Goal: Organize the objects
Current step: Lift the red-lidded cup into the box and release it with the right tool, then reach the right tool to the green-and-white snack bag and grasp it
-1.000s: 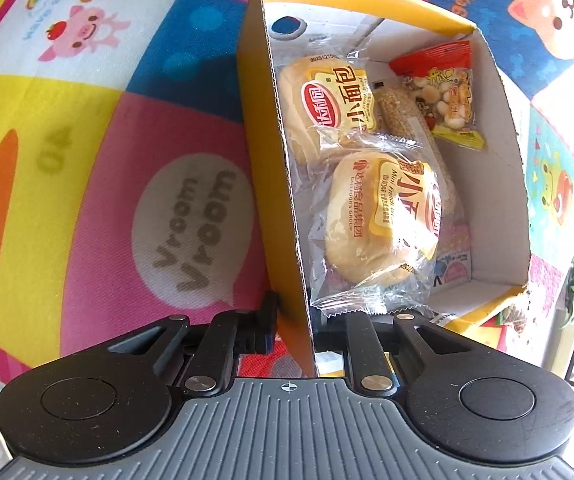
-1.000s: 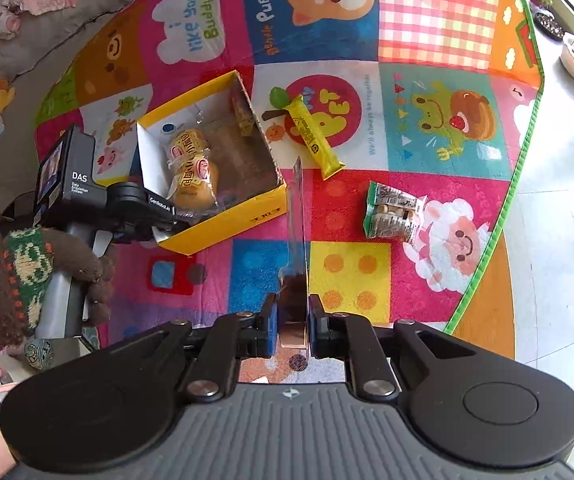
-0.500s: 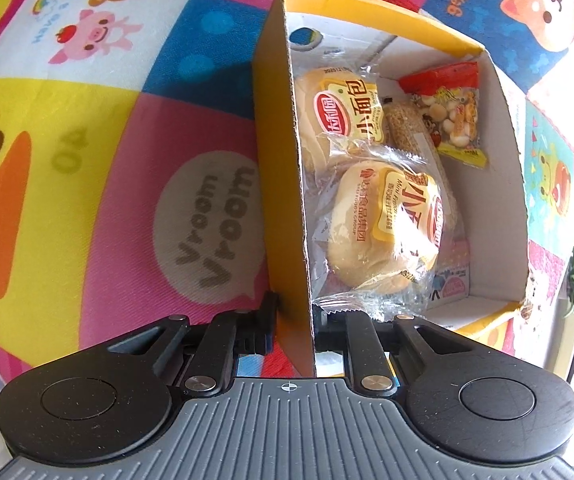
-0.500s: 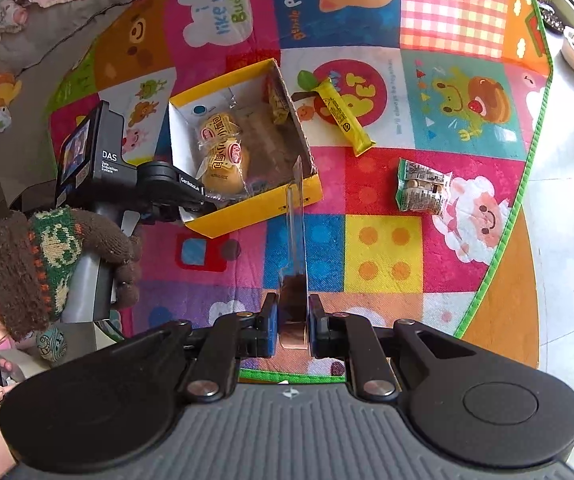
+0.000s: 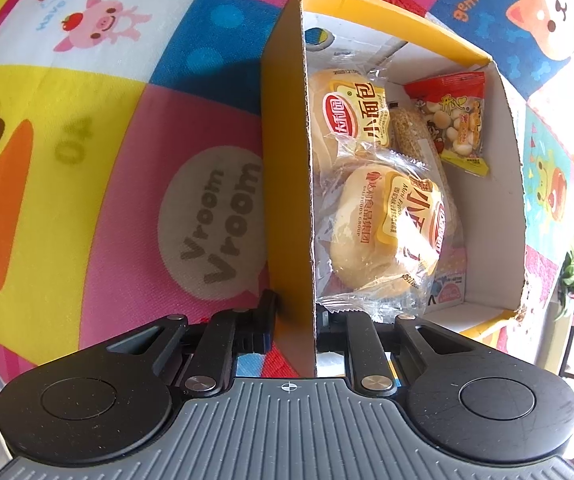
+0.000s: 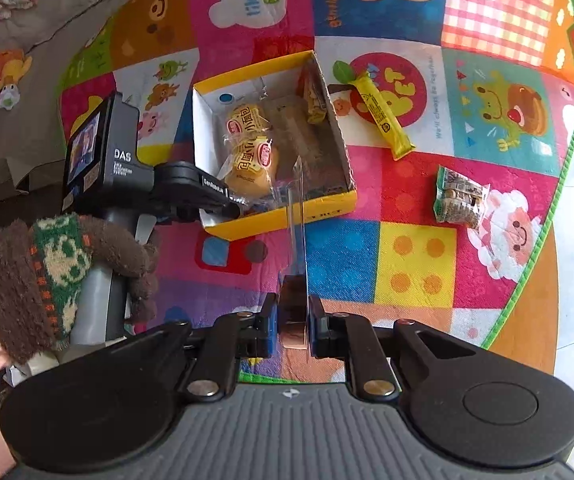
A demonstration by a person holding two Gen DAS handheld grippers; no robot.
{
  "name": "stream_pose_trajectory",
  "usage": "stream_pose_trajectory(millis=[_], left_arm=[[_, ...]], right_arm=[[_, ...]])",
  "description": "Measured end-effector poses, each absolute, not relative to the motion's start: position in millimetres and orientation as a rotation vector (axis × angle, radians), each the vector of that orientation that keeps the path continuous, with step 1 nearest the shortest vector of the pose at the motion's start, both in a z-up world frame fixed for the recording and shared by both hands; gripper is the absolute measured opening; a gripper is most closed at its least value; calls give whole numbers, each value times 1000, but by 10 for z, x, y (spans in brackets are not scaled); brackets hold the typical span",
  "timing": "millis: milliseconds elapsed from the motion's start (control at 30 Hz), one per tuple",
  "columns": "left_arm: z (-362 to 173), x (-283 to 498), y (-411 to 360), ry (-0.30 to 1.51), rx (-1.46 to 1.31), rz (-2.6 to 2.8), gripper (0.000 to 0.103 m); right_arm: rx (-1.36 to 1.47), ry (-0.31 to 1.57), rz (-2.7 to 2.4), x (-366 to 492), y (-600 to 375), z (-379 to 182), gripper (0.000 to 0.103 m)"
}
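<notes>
Buns (image 5: 383, 228) inside yellow box (image 5: 287, 168)

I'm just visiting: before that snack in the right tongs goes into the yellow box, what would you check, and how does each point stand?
1. Right tongs shut on the clear-wrapped snack: ok.
2. Left tongs pinching the yellow box wall, steadying it: ok.
3. Free floor in the box beside the bread buns: ok, along the right wall.
4. Snack above the box opening: not ok, short of it.
5. Yellow bar and green packet lying on the mat outside the box: not ok.

Yellow box (image 5: 287, 184) holds two wrapped buns (image 5: 383, 236).
</notes>
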State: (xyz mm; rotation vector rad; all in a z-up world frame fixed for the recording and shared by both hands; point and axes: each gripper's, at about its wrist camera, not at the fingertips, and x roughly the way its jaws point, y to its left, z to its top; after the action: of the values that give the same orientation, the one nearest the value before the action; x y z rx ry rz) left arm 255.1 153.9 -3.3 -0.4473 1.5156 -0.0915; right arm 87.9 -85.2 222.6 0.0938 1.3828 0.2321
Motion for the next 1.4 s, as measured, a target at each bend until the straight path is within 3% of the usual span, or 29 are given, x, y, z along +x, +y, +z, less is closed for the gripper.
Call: stream_pose_trajectory(millis=[300, 333, 400, 567, 833, 1000, 1400], left_arm=[[-53, 2546, 1612, 1522, -465, -72, 19], [-54, 2545, 1619, 1523, -467, -71, 19], [-54, 2534, 1634, 1523, -470, -66, 19], [-60, 2520, 1676, 1526, -488, -47, 19], [-19, 2473, 1634, 1534, -460, -5, 16], [33, 2466, 1526, 1546, -397, 32, 13], [162, 2300, 1210, 1578, -322, 189, 11]], right_arm=[[21, 1284, 263, 1612, -463, 2402, 15], [17, 1271, 270, 1677, -427, 2425, 17], [21, 1242, 275, 1773, -402, 2480, 31], [60, 1217, 258, 1765, -689, 2517, 37], [82, 1323, 0, 1526, -2092, 2050, 42], [2, 1342, -34, 1410, -2632, 1750, 65], [-193, 1297, 366, 1954, -2137, 1085, 67]])
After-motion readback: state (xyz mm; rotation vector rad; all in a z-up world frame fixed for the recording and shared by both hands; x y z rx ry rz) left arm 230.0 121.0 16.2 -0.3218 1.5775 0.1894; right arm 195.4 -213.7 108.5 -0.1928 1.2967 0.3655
